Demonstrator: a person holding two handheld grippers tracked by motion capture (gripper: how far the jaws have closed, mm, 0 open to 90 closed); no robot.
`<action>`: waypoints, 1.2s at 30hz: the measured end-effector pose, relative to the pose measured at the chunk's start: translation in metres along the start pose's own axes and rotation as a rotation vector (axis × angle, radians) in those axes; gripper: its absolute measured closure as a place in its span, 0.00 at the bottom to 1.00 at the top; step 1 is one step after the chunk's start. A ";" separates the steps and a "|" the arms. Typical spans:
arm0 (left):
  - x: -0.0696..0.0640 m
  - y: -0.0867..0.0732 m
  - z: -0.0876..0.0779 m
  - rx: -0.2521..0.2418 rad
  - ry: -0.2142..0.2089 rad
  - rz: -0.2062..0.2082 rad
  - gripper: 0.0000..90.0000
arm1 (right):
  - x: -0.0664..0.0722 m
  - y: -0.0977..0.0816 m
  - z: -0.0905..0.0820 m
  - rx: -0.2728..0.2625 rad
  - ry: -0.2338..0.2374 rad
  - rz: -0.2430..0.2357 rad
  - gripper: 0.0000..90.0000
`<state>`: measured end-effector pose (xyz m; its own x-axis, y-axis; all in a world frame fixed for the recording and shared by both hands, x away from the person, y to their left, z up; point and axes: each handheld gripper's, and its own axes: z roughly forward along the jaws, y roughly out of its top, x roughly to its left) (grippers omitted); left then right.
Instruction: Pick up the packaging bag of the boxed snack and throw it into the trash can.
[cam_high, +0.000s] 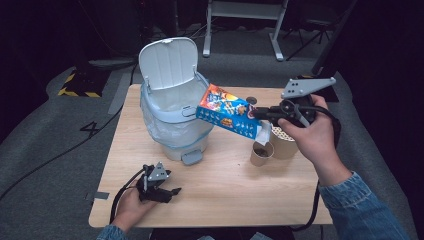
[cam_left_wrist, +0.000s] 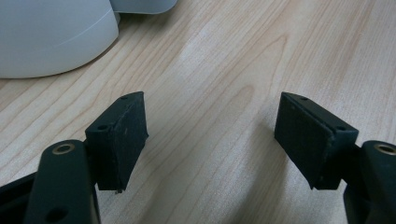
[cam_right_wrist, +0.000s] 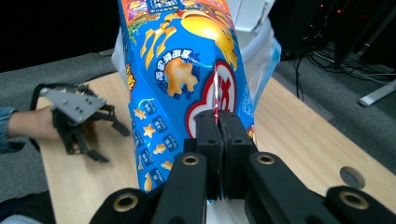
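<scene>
A blue snack box (cam_high: 227, 116) with cartoon biscuits hangs tilted in the air, its far end at the rim of a white pedal bin (cam_high: 172, 112) whose lid stands up. My right gripper (cam_high: 261, 114) is shut on the box's near end; in the right gripper view its jaws pinch a thin edge of the snack box (cam_right_wrist: 182, 74) at the right gripper (cam_right_wrist: 216, 122). My left gripper (cam_high: 167, 192) rests low on the wooden table (cam_high: 225, 185) near the front left, open with nothing between its pads (cam_left_wrist: 123, 135). The bin's base (cam_left_wrist: 51, 37) lies just beyond the left gripper (cam_left_wrist: 210, 137).
Two brown cardboard tubes (cam_high: 262, 153) (cam_high: 283, 142) stand upright on the table under my right hand. The bin's foot pedal (cam_high: 191, 157) faces the front. A round cable hole (cam_right_wrist: 351, 177) sits in the tabletop. Grey carpet, cables and desk legs (cam_high: 245, 25) surround the table.
</scene>
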<state>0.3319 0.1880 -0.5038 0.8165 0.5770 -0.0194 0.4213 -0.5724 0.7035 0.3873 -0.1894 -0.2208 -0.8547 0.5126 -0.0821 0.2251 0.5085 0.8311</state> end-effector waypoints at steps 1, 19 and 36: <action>0.000 0.000 0.000 -0.001 0.003 0.005 0.29 | 0.000 0.006 0.003 0.004 -0.006 -0.002 0.98; 0.000 0.000 0.000 -0.002 0.001 0.001 0.29 | 0.003 0.064 0.076 0.125 -0.053 -0.004 0.98; 0.000 0.000 0.000 -0.002 0.001 0.000 0.29 | 0.014 0.084 0.101 0.144 -0.063 0.007 0.91</action>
<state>0.3318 0.1883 -0.5037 0.8160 0.5777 -0.0188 0.4208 -0.5713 0.7047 0.4420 -0.0697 -0.2078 -0.8226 0.5569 -0.1149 0.2995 0.5961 0.7449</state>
